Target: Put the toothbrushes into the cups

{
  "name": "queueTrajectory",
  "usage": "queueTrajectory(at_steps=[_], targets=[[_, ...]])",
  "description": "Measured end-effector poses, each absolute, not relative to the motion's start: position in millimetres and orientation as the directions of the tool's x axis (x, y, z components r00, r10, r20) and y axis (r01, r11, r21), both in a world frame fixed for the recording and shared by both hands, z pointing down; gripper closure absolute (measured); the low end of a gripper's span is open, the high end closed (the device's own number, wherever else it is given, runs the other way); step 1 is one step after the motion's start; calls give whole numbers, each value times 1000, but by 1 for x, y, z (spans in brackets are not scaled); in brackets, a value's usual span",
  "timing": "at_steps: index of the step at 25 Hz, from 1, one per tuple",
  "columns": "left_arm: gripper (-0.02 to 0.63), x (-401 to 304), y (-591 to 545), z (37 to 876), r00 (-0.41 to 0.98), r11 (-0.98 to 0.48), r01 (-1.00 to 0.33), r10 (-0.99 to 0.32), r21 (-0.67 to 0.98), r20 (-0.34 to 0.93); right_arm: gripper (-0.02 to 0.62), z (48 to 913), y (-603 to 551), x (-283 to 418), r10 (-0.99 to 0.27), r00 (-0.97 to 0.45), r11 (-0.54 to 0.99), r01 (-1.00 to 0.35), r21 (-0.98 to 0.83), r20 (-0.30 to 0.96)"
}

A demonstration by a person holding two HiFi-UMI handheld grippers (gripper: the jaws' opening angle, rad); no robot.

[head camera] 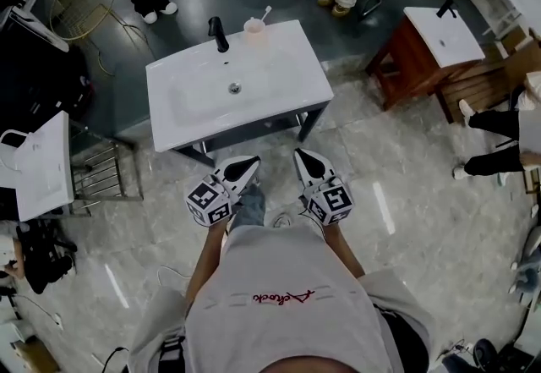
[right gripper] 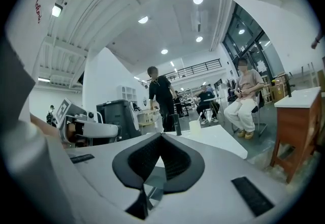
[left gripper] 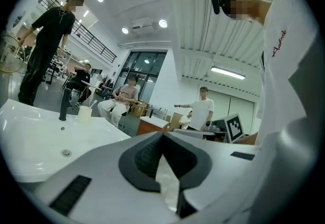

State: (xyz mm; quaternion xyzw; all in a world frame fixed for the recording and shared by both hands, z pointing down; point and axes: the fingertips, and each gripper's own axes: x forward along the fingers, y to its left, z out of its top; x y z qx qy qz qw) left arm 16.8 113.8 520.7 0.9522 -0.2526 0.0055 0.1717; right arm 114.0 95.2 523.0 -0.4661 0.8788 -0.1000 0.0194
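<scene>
- My left claw [head camera: 245,167] is fully closed: in the left gripper view [left gripper: 162,135] its 2 jaw tips meet, with nothing between them.
- My right claw [head camera: 306,158] is closed just as tight. The right gripper view [right gripper: 161,136] shows its tips touching and holding nothing.
- Both claws sit side by side, near each other but apart, over the tiled floor [head camera: 406,219]. They are just short of the near edge of the white washbasin [head camera: 279,75].
- The cup [head camera: 255,31] stands ahead of both claws, across the basin at its far rim.
- From the left claw, the cup [left gripper: 84,113] lies ahead and off to the left. From the right claw, the cup [right gripper: 194,127] lies ahead and slightly to the right.
- 1 toothbrush [head camera: 265,13] leans in that cup, its handle sticking up past the rim, as the left gripper view also shows [left gripper: 92,103].
- A black faucet [head camera: 219,33] stands just left of the cup, seen likewise from each claw [left gripper: 63,106] [right gripper: 177,124].
- The drain [head camera: 235,88] sits between the claws and the faucet.
- Well off to the right of the right claw is a 2nd washbasin [head camera: 444,41] on a wooden stand.
</scene>
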Motion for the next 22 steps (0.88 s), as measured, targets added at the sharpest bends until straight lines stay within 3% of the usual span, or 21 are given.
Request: queueTrajectory(at_steps=[22], targets=[[591,33,192,521,864,-808,-495,-497,321,82,597,530,184,126,-805,-587,569,-804,-174,82]])
